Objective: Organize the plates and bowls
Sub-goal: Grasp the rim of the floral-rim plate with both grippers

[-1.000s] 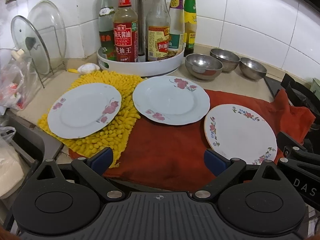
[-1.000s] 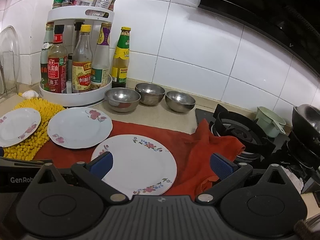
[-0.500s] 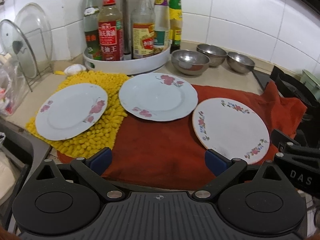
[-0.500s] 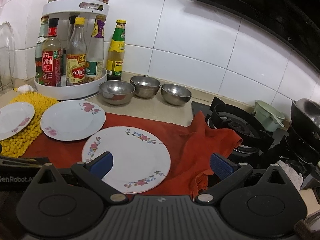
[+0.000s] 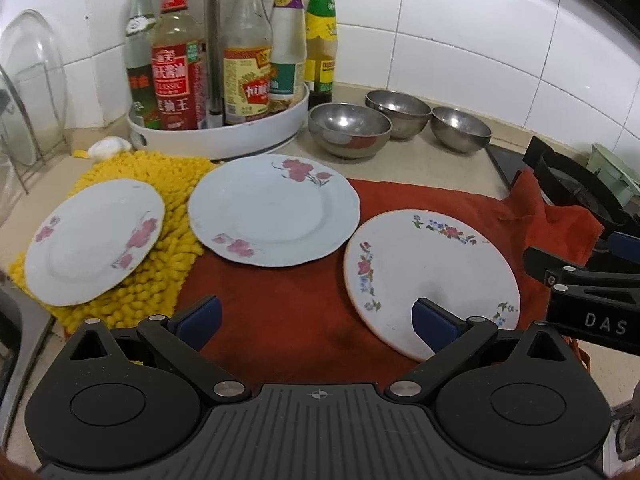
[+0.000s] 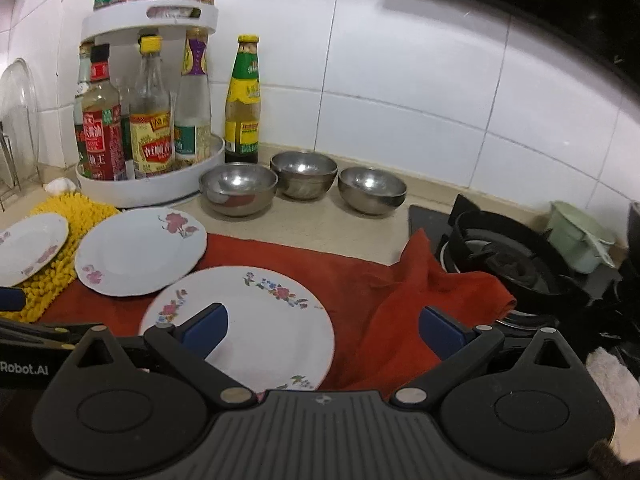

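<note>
As both grippers drew nearer over the last second, the left gripper (image 5: 316, 320) was opening, nothing between its jaws, and the right gripper (image 6: 324, 330) hung spread and empty over the orange-rimmed plate (image 6: 256, 312) at the surface's front edge: pickup looked imminent.

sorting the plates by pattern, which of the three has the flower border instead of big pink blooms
The right plate, lying wholly on the red cloth: small mixed flowers ring its rim. The middle plate and left plate carry large pink blooms.
</note>
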